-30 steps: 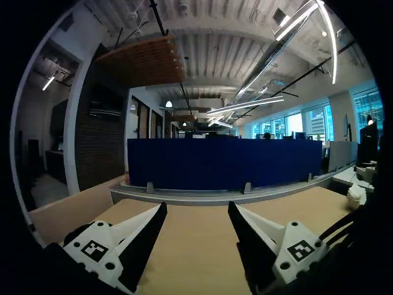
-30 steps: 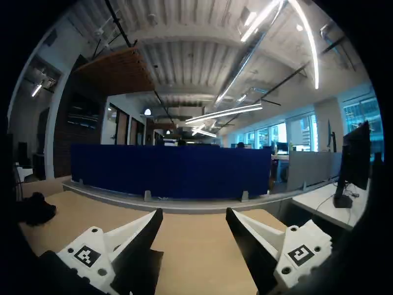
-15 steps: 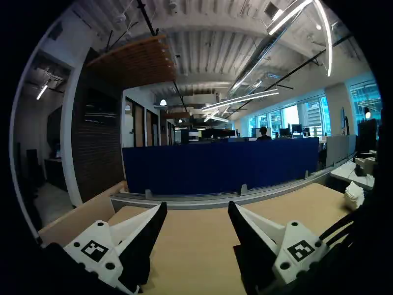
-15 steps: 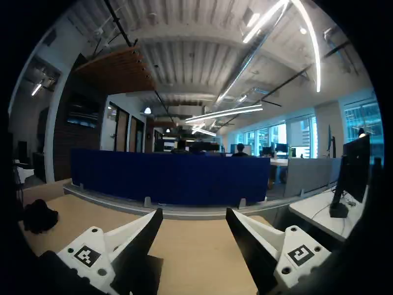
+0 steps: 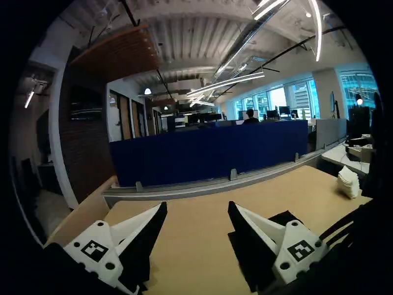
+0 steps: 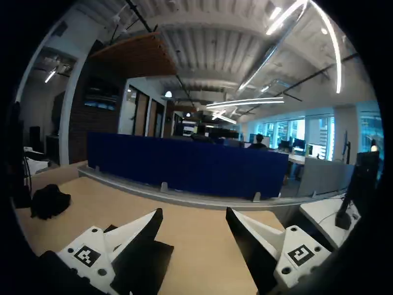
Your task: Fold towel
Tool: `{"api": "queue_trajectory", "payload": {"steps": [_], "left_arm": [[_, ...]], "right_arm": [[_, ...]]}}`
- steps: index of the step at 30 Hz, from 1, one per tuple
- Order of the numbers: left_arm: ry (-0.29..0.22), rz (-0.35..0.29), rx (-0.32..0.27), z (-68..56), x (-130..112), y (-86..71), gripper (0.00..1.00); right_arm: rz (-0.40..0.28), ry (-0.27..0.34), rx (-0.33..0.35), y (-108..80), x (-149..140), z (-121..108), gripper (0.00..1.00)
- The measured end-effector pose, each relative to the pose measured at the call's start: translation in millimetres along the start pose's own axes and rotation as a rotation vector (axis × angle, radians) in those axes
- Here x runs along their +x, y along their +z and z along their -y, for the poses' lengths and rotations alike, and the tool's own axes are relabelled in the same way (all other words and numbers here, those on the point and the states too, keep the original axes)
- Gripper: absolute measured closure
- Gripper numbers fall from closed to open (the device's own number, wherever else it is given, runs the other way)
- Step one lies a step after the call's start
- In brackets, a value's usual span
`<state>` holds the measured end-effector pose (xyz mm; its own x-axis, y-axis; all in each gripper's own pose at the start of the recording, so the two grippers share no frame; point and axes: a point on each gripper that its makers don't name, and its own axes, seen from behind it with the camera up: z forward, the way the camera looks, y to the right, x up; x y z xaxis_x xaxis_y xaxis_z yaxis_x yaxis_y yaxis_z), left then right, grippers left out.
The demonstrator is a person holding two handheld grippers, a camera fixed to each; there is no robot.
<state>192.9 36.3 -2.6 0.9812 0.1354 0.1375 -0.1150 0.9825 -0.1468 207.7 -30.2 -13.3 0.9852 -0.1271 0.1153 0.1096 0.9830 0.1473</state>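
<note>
Tabletop (image 5: 196,221) open through the middle, free passage forward. Blue partition (image 5: 206,152) walls off the far edge. White stack (image 5: 349,181) near right edge in left gripper view; black bundle (image 6: 49,200) far left in right gripper view. Dark towel (image 6: 162,253) flat, near.

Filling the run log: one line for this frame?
left tongs: open, empty | right tongs: open, empty | black towel: flat on table, ungrasped
</note>
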Motion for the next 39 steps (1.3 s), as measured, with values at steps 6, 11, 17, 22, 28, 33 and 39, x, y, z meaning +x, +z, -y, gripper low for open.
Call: {"api": "queue_trajectory", "payload": {"steps": [6,11,17,22,28,33,39], "left_arm": [[0.042,0.041,-0.072,-18.1,-5.9,2.3,0.09],[0.063,0.064,-0.126,-32.3,-10.6,4.6,0.08],[0.078,0.098,-0.173,-45.4,-28.0,6.5,0.08],[0.094,0.131,-0.194,-52.4,-49.6,5.4,0.08],[0.093,0.175,-0.231,-64.8,-78.3,2.5,0.08],[0.106,0.212,-0.256,-75.0,-103.3,1.5,0.08],[0.126,0.26,-0.292,-91.3,-135.8,0.5,0.08]], "right_arm": [[0.057,-0.03,0.091,1.2,-6.2,21.9,0.0],[0.076,-0.049,0.137,1.1,-7.4,33.3,0.0],[0.097,-0.07,0.169,2.2,-17.5,47.2,0.0],[0.126,-0.088,0.194,3.5,-35.8,58.6,0.0],[0.172,-0.099,0.224,4.4,-66.1,69.2,0.0],[0.204,-0.112,0.24,4.3,-93.2,74.5,0.0],[0.25,-0.128,0.257,3.9,-127.5,79.6,0.0]]}}
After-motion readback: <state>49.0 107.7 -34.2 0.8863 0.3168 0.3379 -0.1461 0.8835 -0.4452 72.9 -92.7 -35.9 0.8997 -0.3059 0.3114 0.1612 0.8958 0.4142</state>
